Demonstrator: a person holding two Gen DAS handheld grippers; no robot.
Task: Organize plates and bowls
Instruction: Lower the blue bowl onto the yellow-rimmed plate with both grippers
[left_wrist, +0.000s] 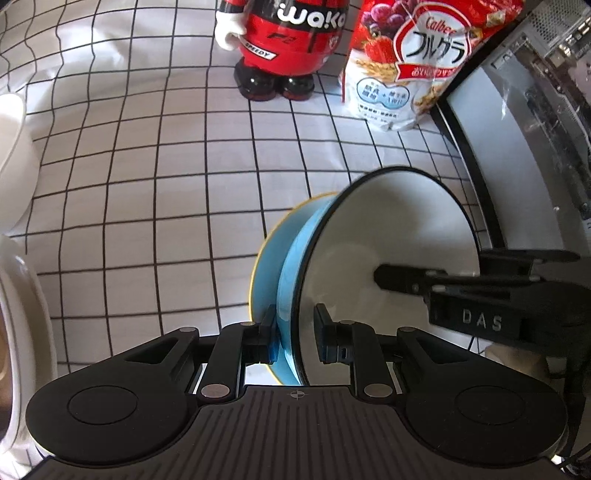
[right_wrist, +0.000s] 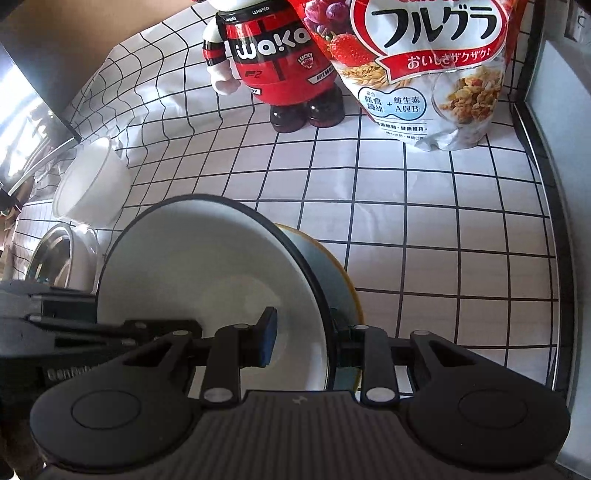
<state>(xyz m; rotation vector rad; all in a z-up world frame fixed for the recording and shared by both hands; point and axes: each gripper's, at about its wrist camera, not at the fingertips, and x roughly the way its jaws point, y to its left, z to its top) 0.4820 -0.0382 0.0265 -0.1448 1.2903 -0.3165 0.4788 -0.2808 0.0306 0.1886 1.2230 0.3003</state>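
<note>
A white bowl with a black rim (left_wrist: 388, 229) sits nested in a blue bowl with a yellow rim (left_wrist: 291, 251) on the checked cloth. My left gripper (left_wrist: 295, 332) straddles the near walls of both bowls, one finger outside the blue bowl and one inside the white bowl, with a gap at the inner pad. My right gripper (right_wrist: 306, 339) straddles the white bowl (right_wrist: 207, 266) rim, one finger inside and one between it and the blue bowl (right_wrist: 332, 273). The right gripper's finger (left_wrist: 406, 277) also shows in the left wrist view.
A red Waka figure (right_wrist: 273, 62) and a cereal bag (right_wrist: 432, 70) stand at the back. A white cup (right_wrist: 92, 184) lies on its side at left, next to a glass jar with metal lid (right_wrist: 55, 254). A black-edged panel (left_wrist: 491, 155) borders the right side.
</note>
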